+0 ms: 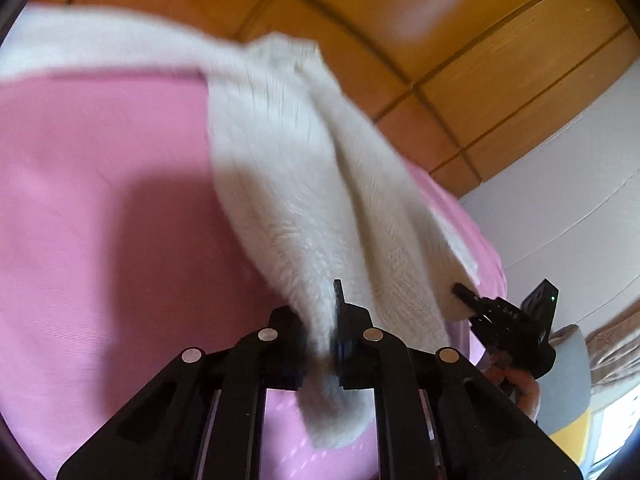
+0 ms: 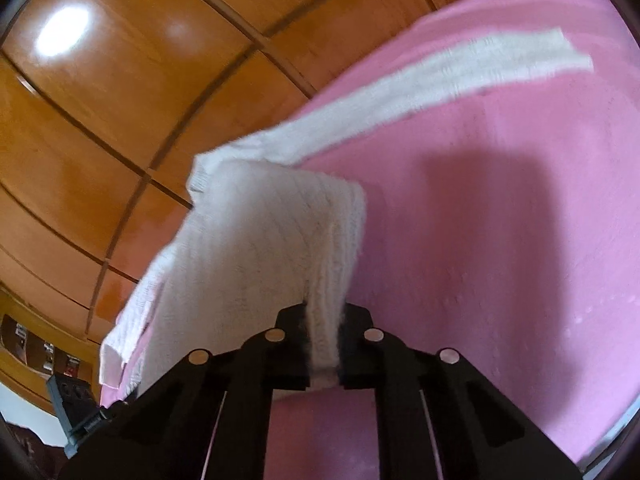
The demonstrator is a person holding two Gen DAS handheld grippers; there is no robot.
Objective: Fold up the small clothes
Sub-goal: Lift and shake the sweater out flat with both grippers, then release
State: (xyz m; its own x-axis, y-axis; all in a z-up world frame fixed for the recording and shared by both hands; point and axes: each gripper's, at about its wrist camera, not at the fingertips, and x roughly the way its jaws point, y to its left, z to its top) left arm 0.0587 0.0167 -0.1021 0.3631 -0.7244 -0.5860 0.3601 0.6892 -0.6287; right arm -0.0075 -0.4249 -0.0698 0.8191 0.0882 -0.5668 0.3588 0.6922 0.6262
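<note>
Both tools were clenched on the same white knitted garment at this moment: the left tool pinched a bunched end of it between its pads, and the right tool pinched a narrow fold of the ribbed fabric in the same manner. From the left wrist view I could see the right tool gripping the neighbouring corner of the cloth, just beside my left grip. The garment hung lifted from those two held points and trailed away across the pink bed cover, where its far portion lay as a long white strip; part of it draped near the edge of the bed, next to the wooden wardrobe panels. I judged the step in hand to be carrying the held end over the resting part to make a fold. To do it well, I advised myself to keep both grips level with each other so that the held edge stayed straight, to hold mild tension between the two tools so that the knit did not sag in the middle, and to draw the cloth back onto the bed cover and away from the edge before laying it down. I considered the fabric soft and stretchy, so a slow, even lowering seemed best, with release only once the held edge lay flat upon the lower layer.
</note>
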